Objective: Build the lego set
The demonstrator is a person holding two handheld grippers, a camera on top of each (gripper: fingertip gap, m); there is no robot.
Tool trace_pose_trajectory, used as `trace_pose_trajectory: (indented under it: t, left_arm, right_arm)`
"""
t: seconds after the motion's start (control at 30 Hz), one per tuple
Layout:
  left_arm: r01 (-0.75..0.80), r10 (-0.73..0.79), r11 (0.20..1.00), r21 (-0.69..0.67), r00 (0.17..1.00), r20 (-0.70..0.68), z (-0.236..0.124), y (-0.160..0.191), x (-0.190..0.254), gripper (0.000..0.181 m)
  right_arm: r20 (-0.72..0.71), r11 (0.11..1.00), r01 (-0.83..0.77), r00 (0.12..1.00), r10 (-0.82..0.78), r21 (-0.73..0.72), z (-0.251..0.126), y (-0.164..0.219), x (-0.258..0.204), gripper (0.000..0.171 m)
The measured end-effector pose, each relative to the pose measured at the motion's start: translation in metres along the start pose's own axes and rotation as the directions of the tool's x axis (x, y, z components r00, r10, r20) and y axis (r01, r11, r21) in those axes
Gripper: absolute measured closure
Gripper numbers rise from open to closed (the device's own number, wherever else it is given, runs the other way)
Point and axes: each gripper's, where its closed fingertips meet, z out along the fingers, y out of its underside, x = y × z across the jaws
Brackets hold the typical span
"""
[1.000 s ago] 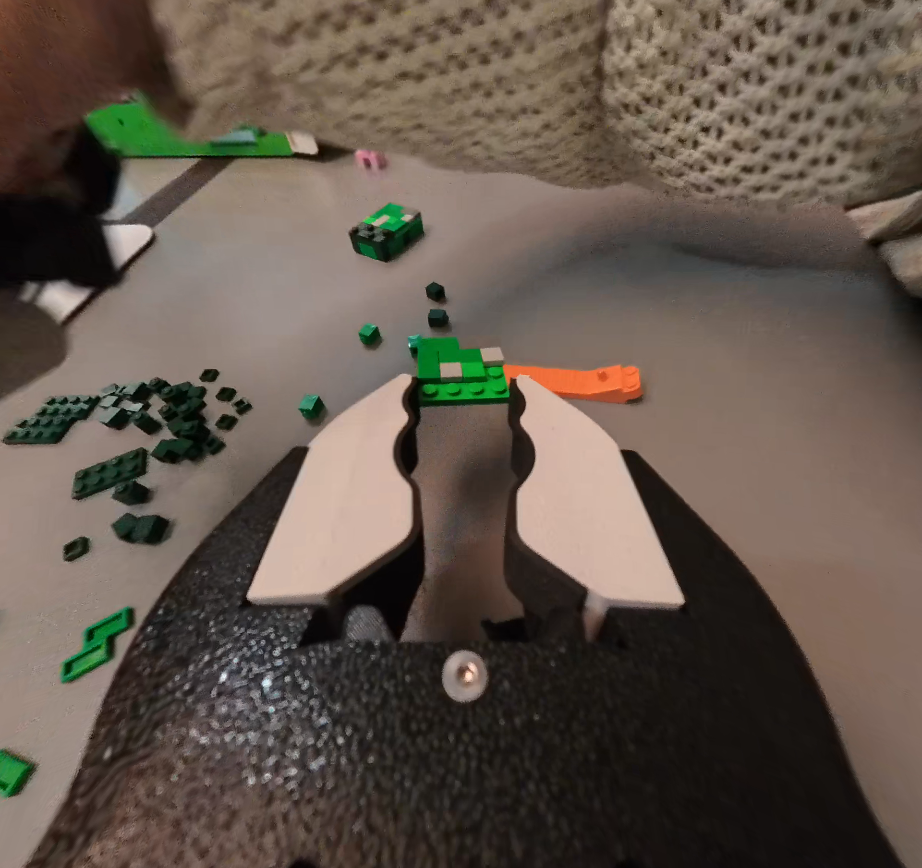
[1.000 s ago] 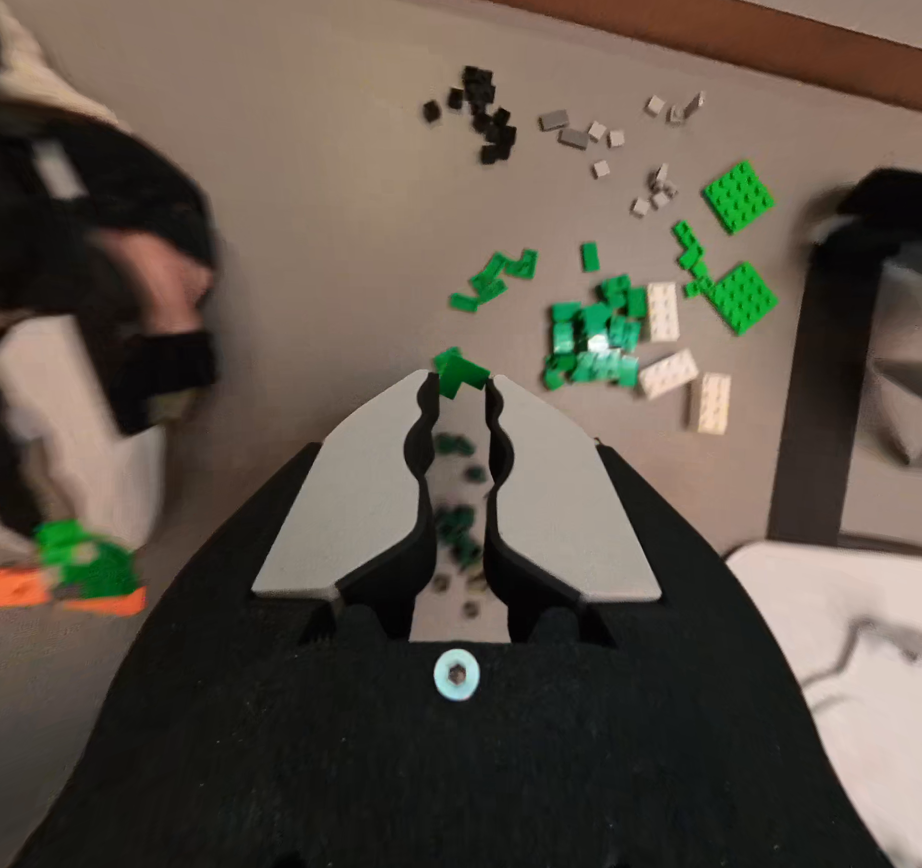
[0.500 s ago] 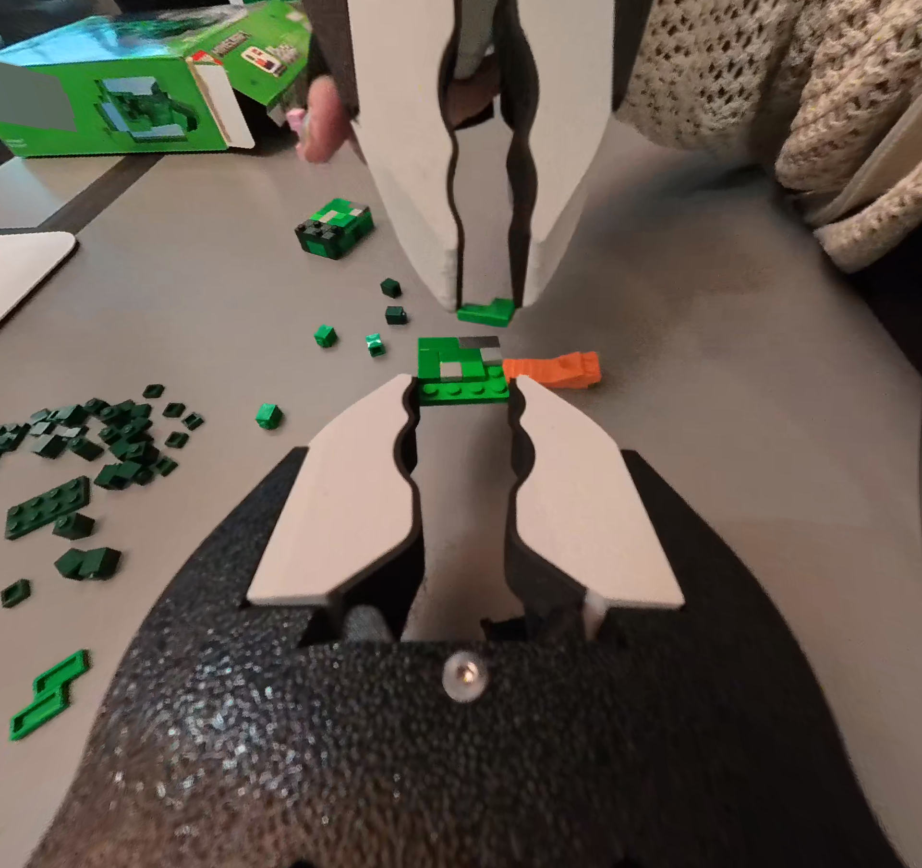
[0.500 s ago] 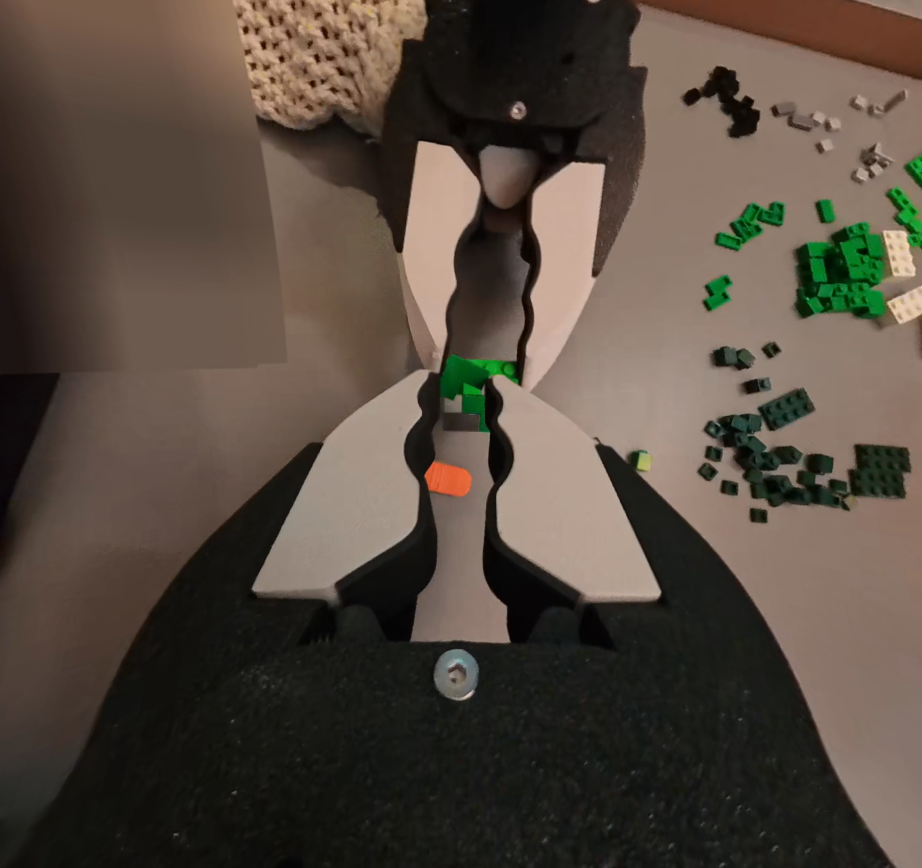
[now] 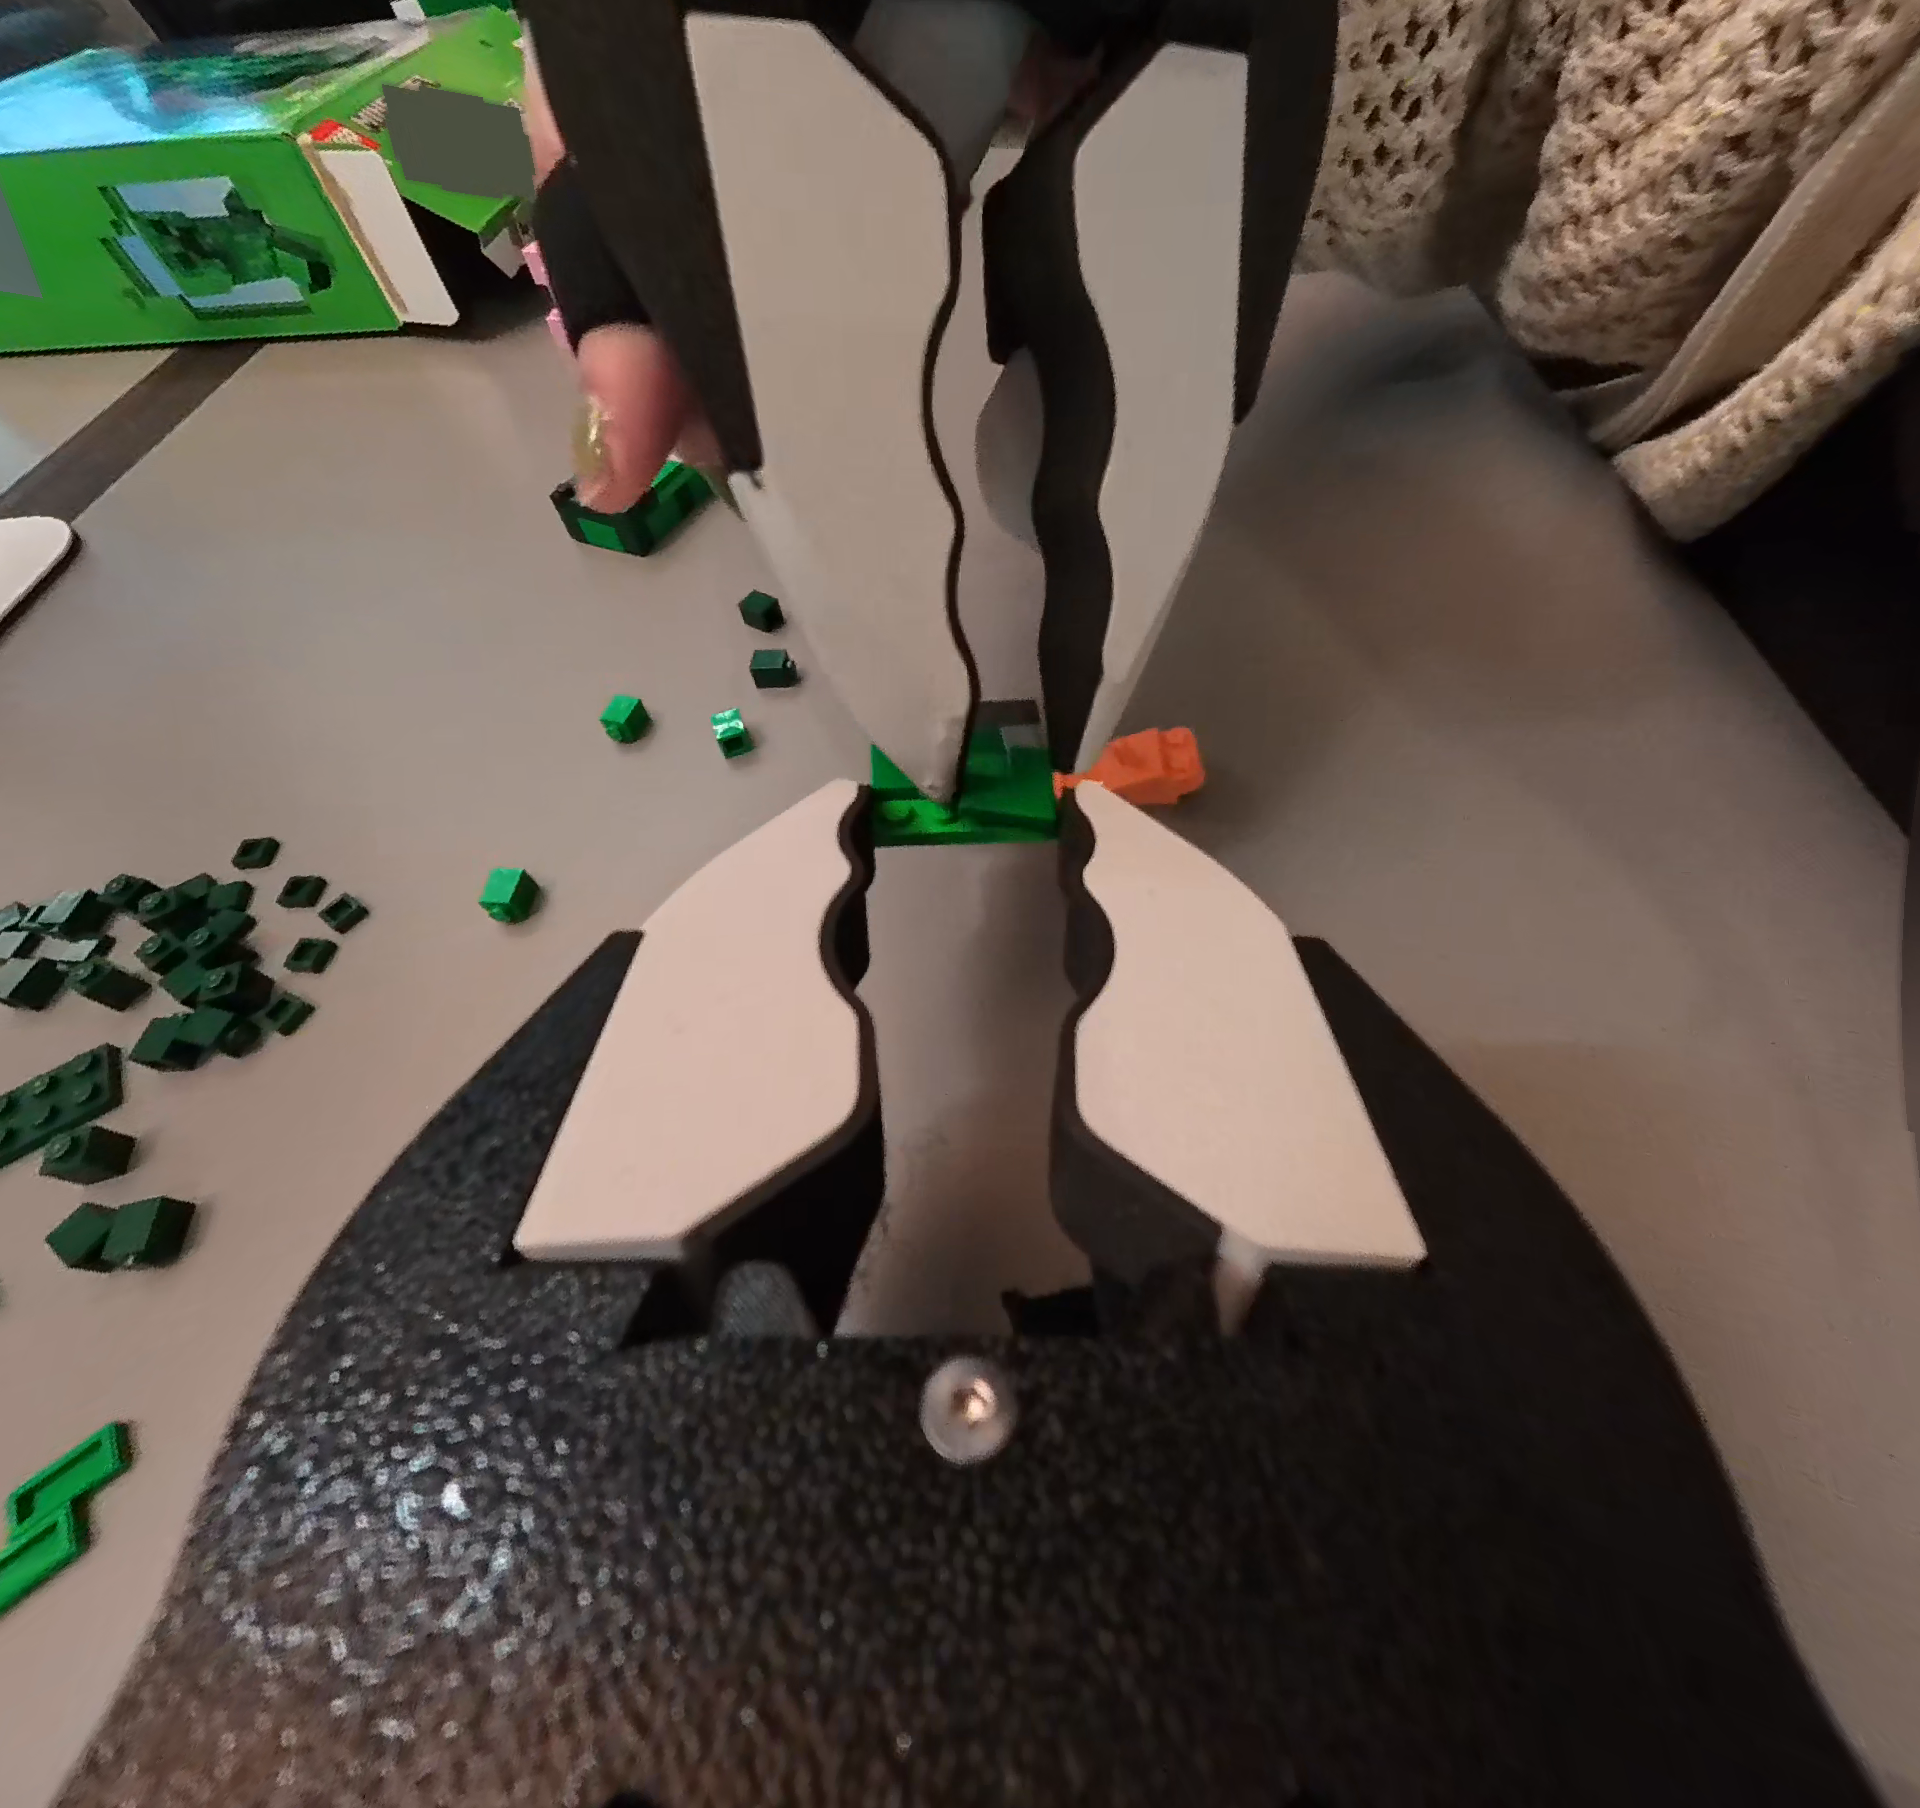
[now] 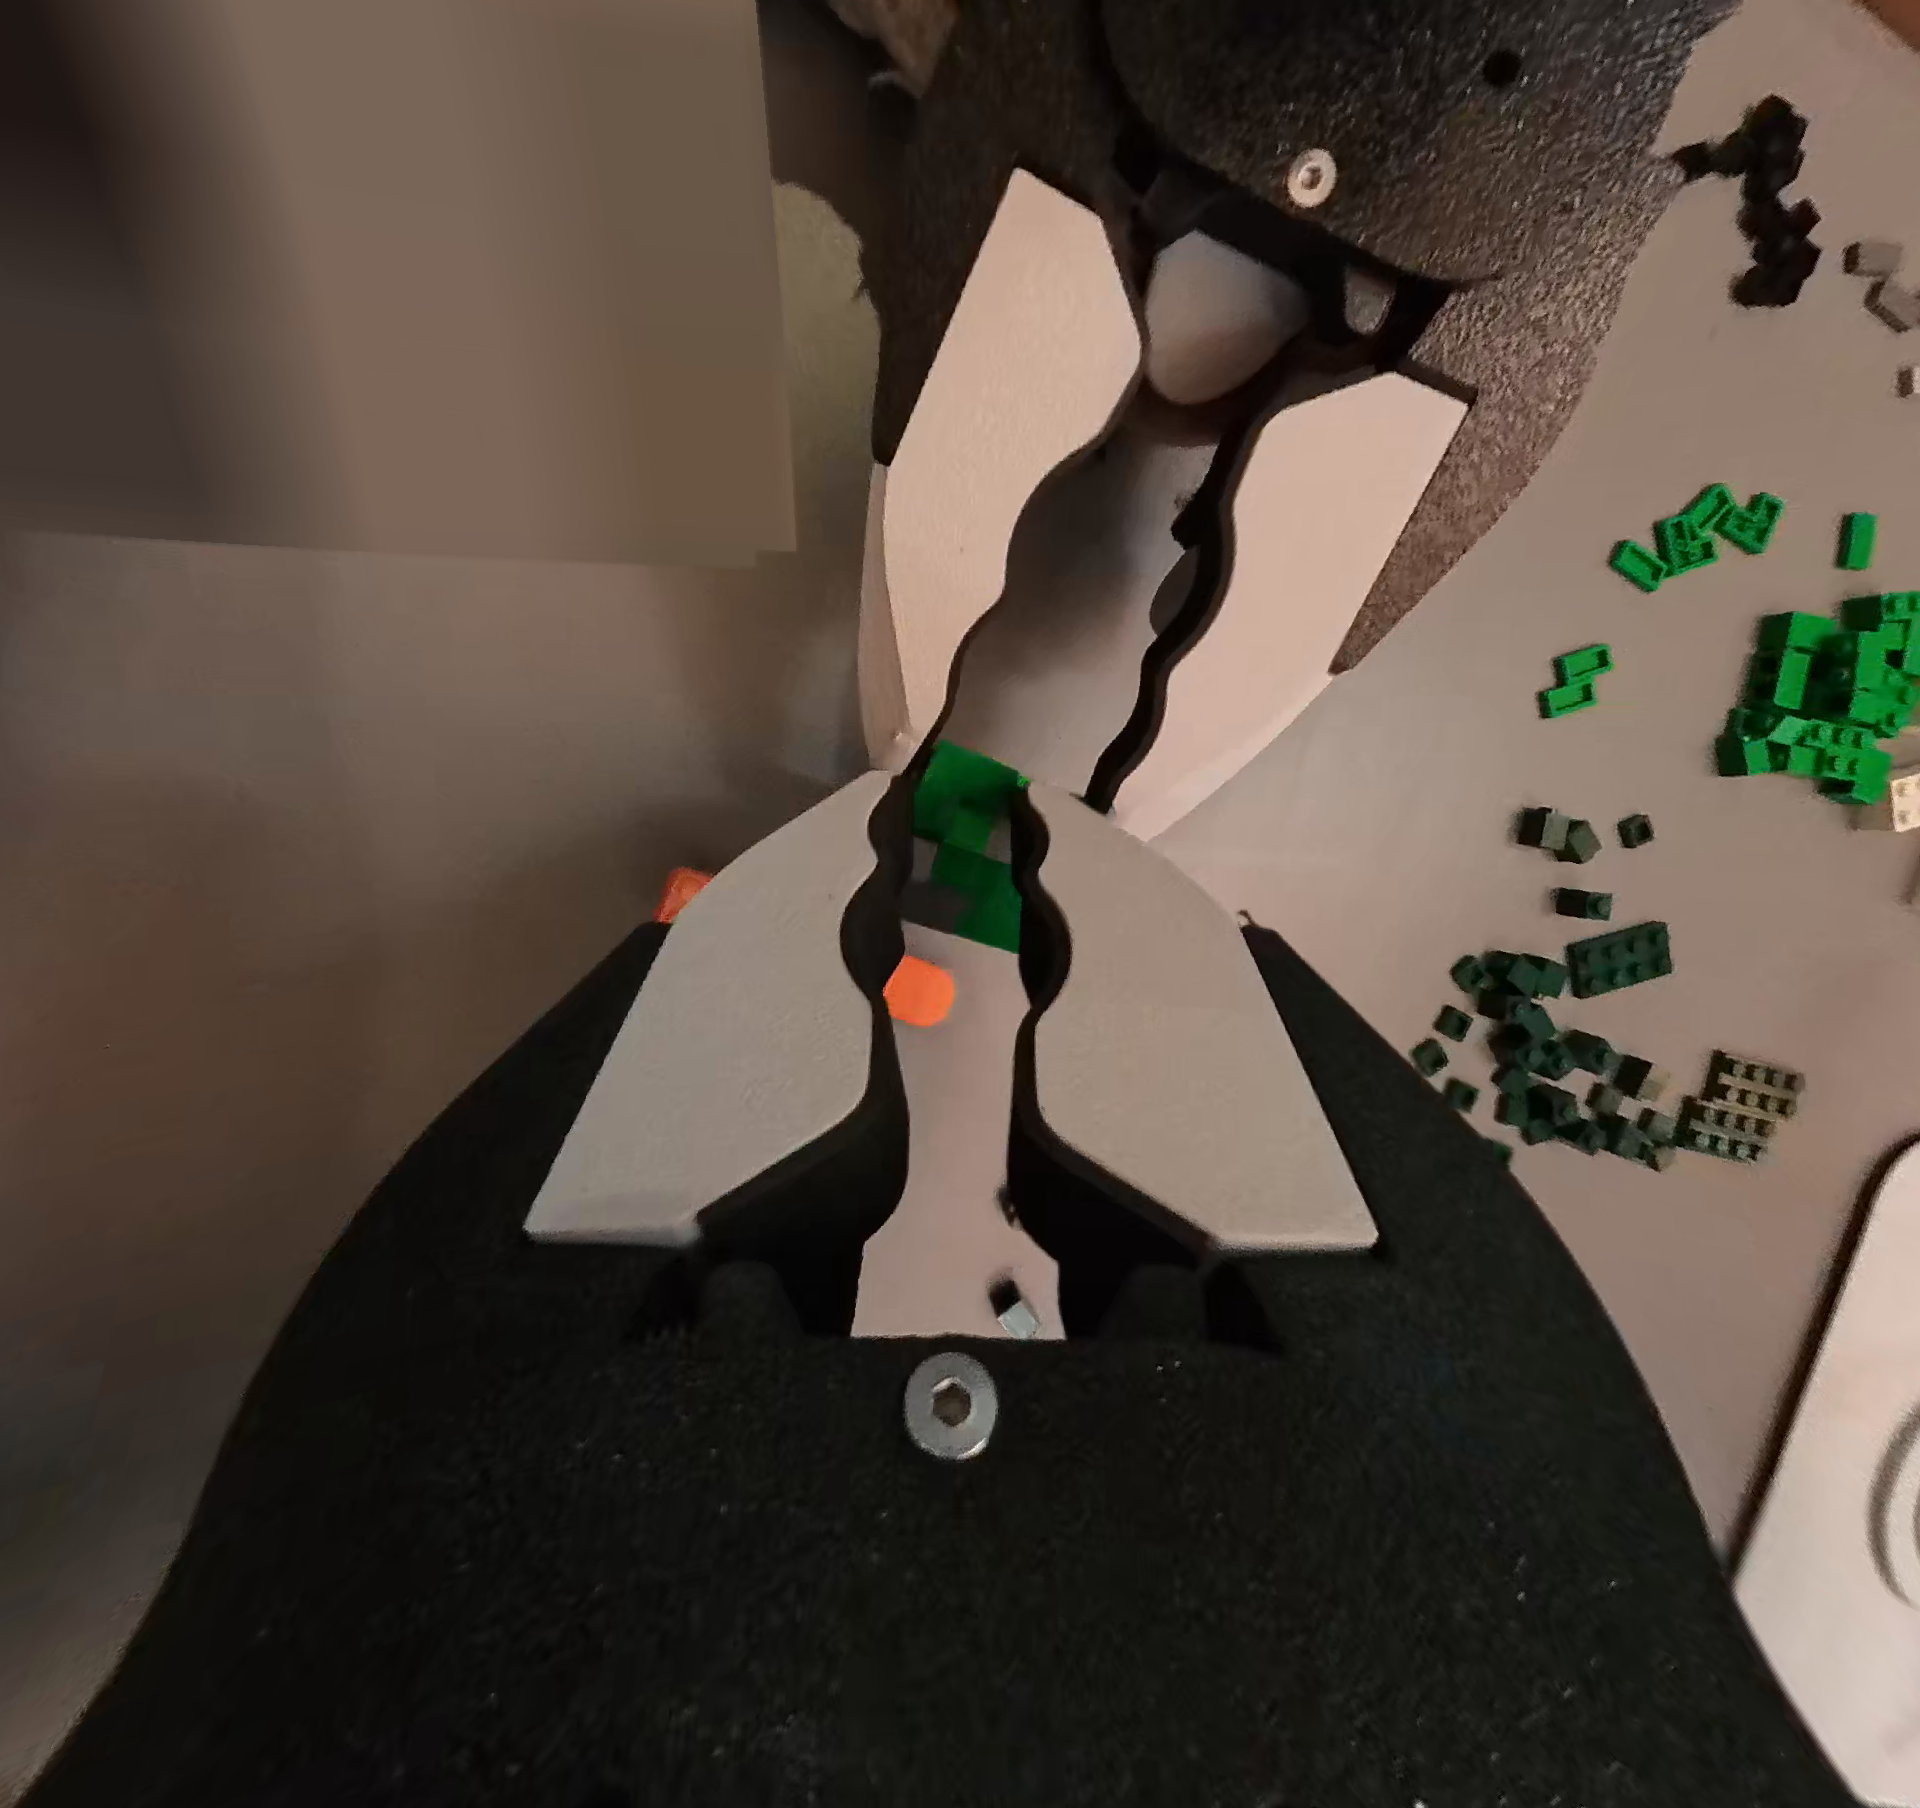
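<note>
The left claw (image 5: 964,808) clamps the small green studded plastic brick assembly (image 5: 961,818) on the grey table (image 5: 1455,823), while the right claw (image 6: 951,808), tips nearly together, presses down on its top.

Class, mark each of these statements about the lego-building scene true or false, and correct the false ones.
1. The left gripper holds the green lego assembly by its near edge. True.
2. The orange piece sits inside the green box. False: it lies on the grey table, right beside the assembly.
3. The right gripper has its tips down on top of the assembly. True.
4. The dark green pieces are stacked into one tall tower. False: they lie loose in a scattered pile on the table.
5. A green box lies on its side at the far left of the left wrist view. True.
</note>
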Motion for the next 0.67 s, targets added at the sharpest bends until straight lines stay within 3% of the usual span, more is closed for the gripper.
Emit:
trace_pose_trajectory:
  t: [0.27,0.4,0.47,0.57,0.67]
  left_arm:
    - [0.026,-0.026,0.999,0.022,1.000,0.017,-0.002,-0.002,-0.004,0.148]
    - [0.063,-0.065,0.997,0.049,0.997,0.032,-0.005,-0.005,-0.009,0.148]
    - [0.077,-0.080,0.994,0.074,0.996,0.045,-0.008,-0.007,-0.012,0.148]
    - [0.083,-0.087,0.992,0.094,0.995,0.048,-0.010,-0.009,-0.013,0.148]
    - [0.075,-0.081,0.992,0.099,0.995,0.058,-0.010,-0.010,-0.014,0.148]
  right_arm:
    - [-0.073,0.996,-0.072,0.994,0.076,0.048,-0.010,0.003,0.002,0.142]
    - [-0.266,0.979,-0.106,0.952,0.150,0.173,-0.019,0.003,0.011,0.139]
    - [-0.365,0.955,-0.200,0.891,0.271,0.220,-0.022,0.014,0.018,0.147]
    - [-0.237,0.769,-0.464,0.766,0.598,0.440,-0.023,0.016,0.016,0.148]
    - [0.082,0.407,-0.661,0.578,0.812,0.631,-0.033,0.009,0.017,0.140]
